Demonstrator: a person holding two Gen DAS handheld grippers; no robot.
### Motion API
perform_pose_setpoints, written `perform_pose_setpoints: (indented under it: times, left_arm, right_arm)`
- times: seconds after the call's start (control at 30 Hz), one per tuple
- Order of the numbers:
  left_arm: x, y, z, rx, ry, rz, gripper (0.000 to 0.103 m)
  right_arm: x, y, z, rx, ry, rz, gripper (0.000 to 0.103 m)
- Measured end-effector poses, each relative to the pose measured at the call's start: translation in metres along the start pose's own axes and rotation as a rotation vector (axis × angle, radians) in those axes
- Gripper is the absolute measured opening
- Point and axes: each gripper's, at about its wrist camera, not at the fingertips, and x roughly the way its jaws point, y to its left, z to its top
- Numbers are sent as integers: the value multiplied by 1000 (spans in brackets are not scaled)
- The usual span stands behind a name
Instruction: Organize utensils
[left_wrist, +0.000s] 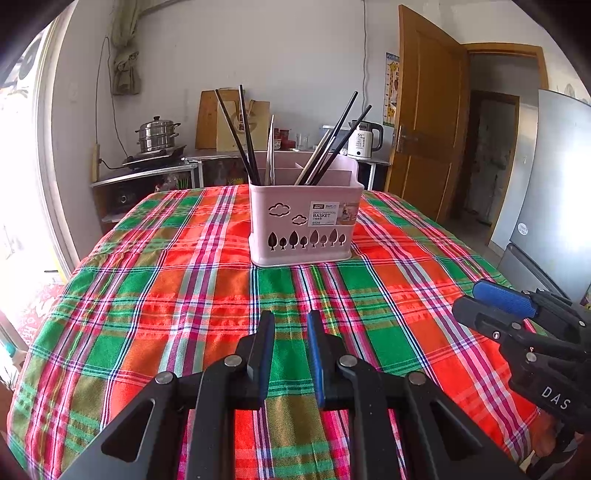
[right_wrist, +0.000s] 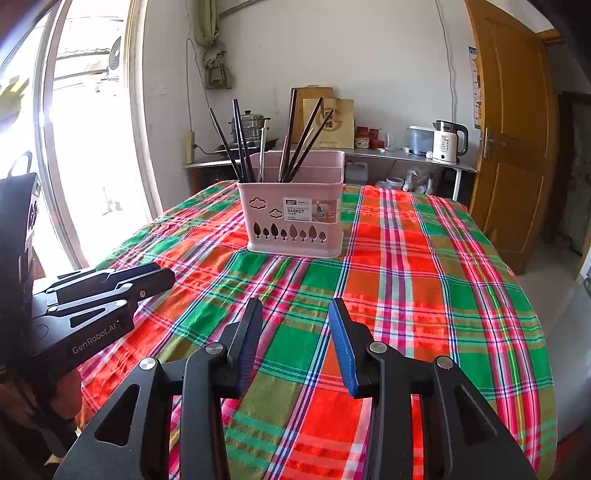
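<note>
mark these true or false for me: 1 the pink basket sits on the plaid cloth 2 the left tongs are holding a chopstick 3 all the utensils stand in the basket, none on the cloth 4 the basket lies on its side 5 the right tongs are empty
1. The pink basket sits on the plaid cloth. True.
2. The left tongs hold a chopstick. False: nothing is between them, and a gap shows.
3. The utensils stand in the basket, none lying on the cloth. True, as far as both views show.
4. The basket lies on its side. False: it stands upright.
5. The right tongs are empty. True: they are open over bare cloth.
</note>
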Motion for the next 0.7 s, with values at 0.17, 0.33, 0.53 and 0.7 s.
perform_pose_setpoints:
  times: [0.17, 0.33, 0.53, 0.7]
  left_arm:
    - [0, 0, 0, 2, -2, 4, 17]
    - [0, -1, 0, 4, 0, 0, 17]
    - [-1, -1, 0, 10, -4, -4, 17]
    - [-2, -2, 0, 13, -6, -6, 17]
  right_arm:
    - [0, 1, 0, -1, 0, 0, 38]
    - [0, 1, 0, -1, 0, 0, 38]
    - [0, 1, -1, -1, 0, 0, 38]
    - [0, 1, -1, -1, 1, 0, 38]
